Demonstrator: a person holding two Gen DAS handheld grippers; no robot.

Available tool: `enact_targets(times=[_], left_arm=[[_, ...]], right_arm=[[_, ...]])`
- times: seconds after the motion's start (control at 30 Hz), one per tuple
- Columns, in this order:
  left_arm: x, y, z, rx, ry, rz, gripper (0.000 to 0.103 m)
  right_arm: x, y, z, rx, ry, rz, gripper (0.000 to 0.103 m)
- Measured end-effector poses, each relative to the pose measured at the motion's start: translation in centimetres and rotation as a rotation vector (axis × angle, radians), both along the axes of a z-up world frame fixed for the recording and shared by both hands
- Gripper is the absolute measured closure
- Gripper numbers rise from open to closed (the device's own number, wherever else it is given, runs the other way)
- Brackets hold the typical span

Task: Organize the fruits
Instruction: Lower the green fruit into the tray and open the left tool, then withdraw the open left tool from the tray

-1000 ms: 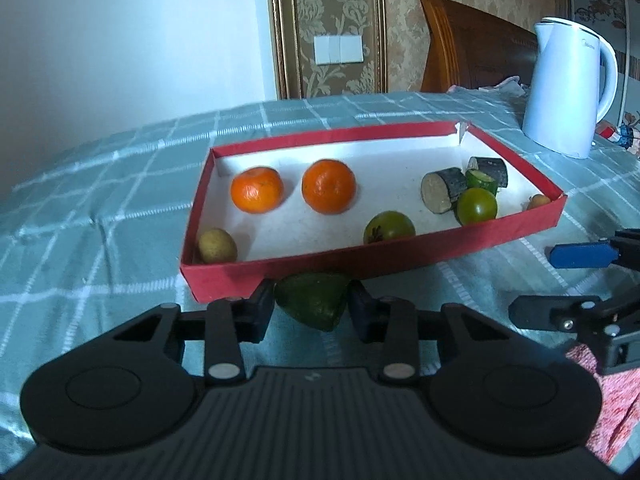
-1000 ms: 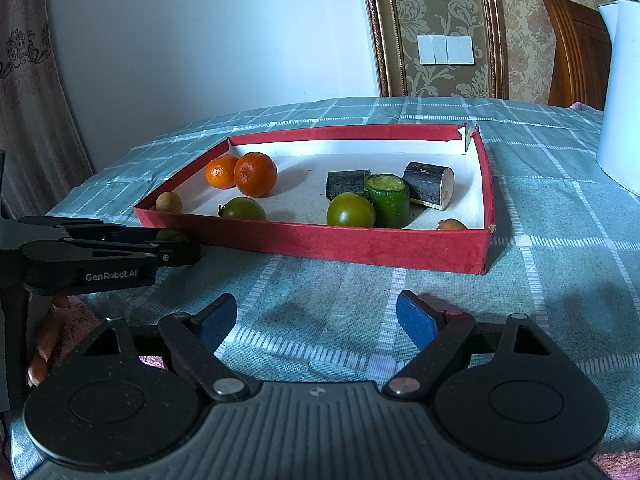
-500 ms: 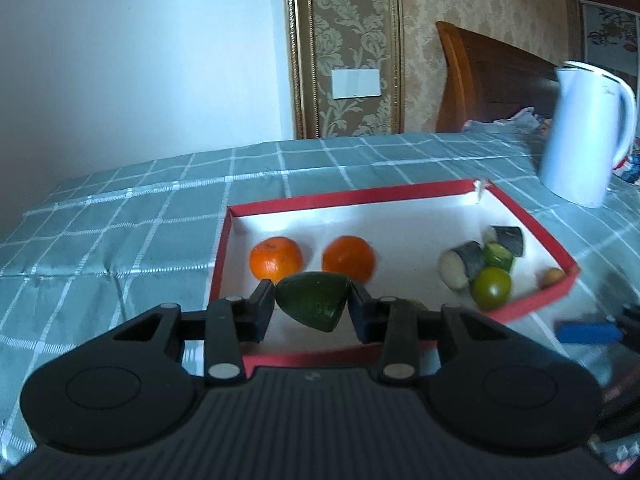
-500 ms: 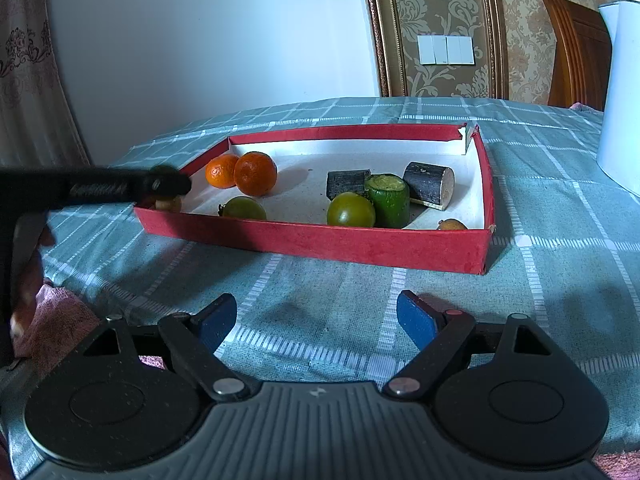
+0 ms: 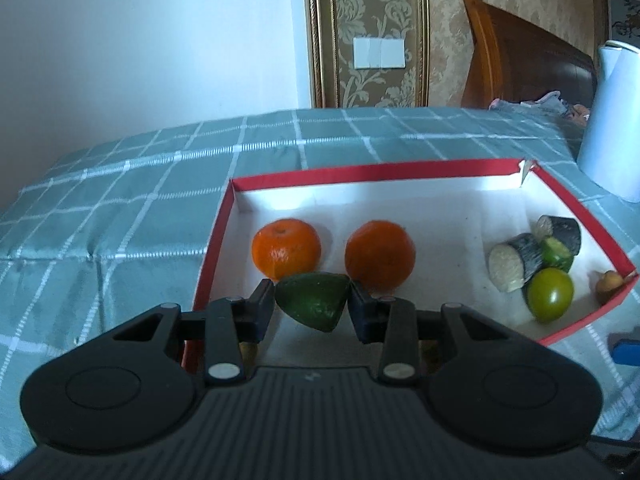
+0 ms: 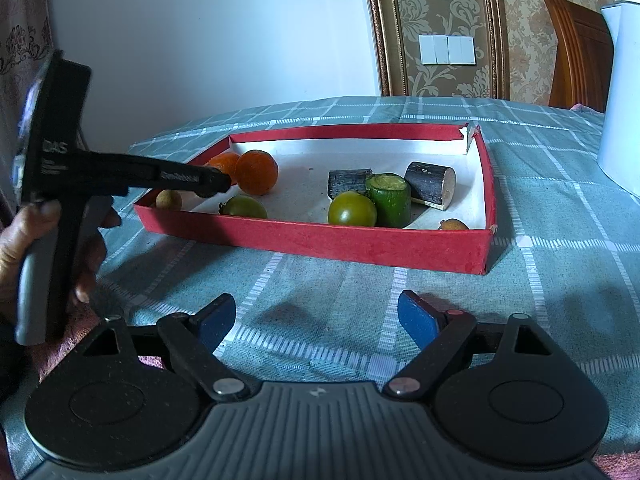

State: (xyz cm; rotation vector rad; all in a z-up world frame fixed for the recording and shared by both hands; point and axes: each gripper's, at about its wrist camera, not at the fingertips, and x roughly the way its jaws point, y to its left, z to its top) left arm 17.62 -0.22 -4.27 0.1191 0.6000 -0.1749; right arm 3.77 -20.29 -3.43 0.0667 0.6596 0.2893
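Note:
My left gripper (image 5: 313, 305) is shut on a dark green avocado piece (image 5: 314, 300) and holds it above the near left part of the red tray (image 5: 376, 170). Behind it lie two oranges (image 5: 286, 249) (image 5: 380, 255). At the tray's right are a green tomato (image 5: 550, 294), dark cut cylinders (image 5: 516, 262) and a small brown fruit (image 5: 609, 281). In the right wrist view the left gripper (image 6: 208, 180) reaches over the tray's left end (image 6: 320, 236). My right gripper (image 6: 316, 318) is open and empty, low over the cloth in front of the tray.
A white kettle (image 5: 614, 120) stands right of the tray on the green checked tablecloth (image 5: 120, 208). A wooden chair back (image 5: 520, 64) is behind the table. A second green tomato (image 6: 244, 207) and a small brown fruit (image 6: 168, 200) lie near the tray's left end.
My left gripper has lifted the avocado piece from the cloth in front of the tray and carried it forward over the tray's near left part. The right gripper has not moved.

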Motion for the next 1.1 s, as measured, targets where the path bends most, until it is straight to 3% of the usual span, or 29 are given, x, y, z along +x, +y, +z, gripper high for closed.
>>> enact_targets(times=[0.73,0.83,0.87,0.93,1.0,1.1], left_arm=[[0.4,0.0,-0.6,0.0,0.016,0.002,0.063],[0.0,-0.2,-0.6,0.002,0.015,-0.019,0.047],[-0.2,-0.4,-0.6,0.009,0.013,-0.029,0.038],[-0.8,-0.9,-0.5,0.045,-0.02,-0.02,0.032],[-1.2,-1.0,-0.4,0.061,-0.043,-0.007,0.019],[-1.3,-0.7,-0.3,0.051,-0.041,0.012,0.017]], right_arm=[[0.0,0.1,0.0,-0.004,0.001,0.001,0.014],[0.0,0.1,0.0,-0.005,0.001,0.001,0.014],[0.0,0.1,0.0,-0.005,0.001,0.001,0.014],[0.0,0.1,0.0,-0.005,0.001,0.0,0.014],[0.1,0.1,0.0,-0.005,0.001,0.0,0.014],[0.1,0.1,0.0,-0.006,0.002,0.0,0.013]])
